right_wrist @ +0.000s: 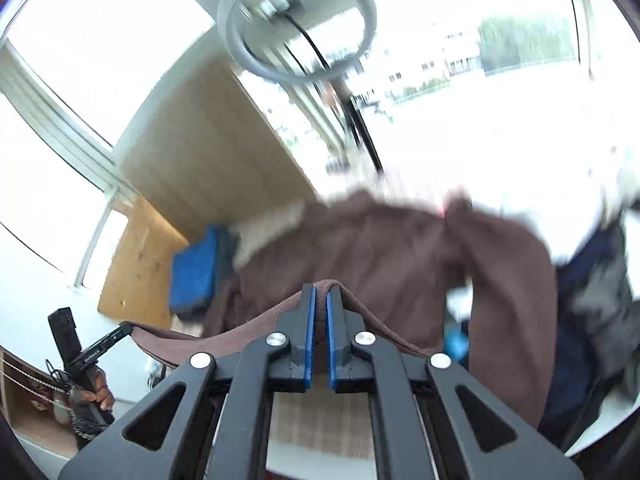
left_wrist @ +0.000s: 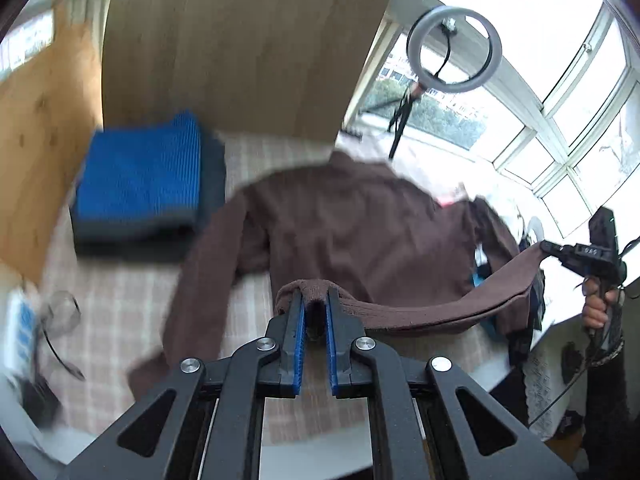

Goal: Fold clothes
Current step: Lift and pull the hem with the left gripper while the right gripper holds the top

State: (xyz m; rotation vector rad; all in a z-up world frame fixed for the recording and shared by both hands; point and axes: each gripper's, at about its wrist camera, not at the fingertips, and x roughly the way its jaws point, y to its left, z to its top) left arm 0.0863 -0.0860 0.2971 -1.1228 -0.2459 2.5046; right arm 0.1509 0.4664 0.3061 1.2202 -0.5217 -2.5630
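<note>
A brown sweater point(left_wrist: 352, 220) lies chest-up on the plaid-covered table point(left_wrist: 112, 320), with its hem lifted toward me. My left gripper point(left_wrist: 315, 296) is shut on one corner of that hem, the cloth bunched over the blue pads. The hem stretches in a taut band to my right gripper point(left_wrist: 550, 249), held by a hand point(left_wrist: 596, 312) at the right. In the right wrist view, the right gripper point(right_wrist: 320, 290) is shut on the sweater point(right_wrist: 380, 248) hem, and the left gripper point(right_wrist: 126, 330) pinches the other end at lower left. The left sleeve trails down the table.
A folded stack with a blue knit point(left_wrist: 136, 184) on top sits at the table's far left. A ring light point(left_wrist: 454, 54) on a stand rises behind the table, beside a wooden panel point(left_wrist: 240, 40). Dark loose clothes point(right_wrist: 592, 300) are piled at the right. Eyeglasses point(left_wrist: 60, 312) lie near the left edge.
</note>
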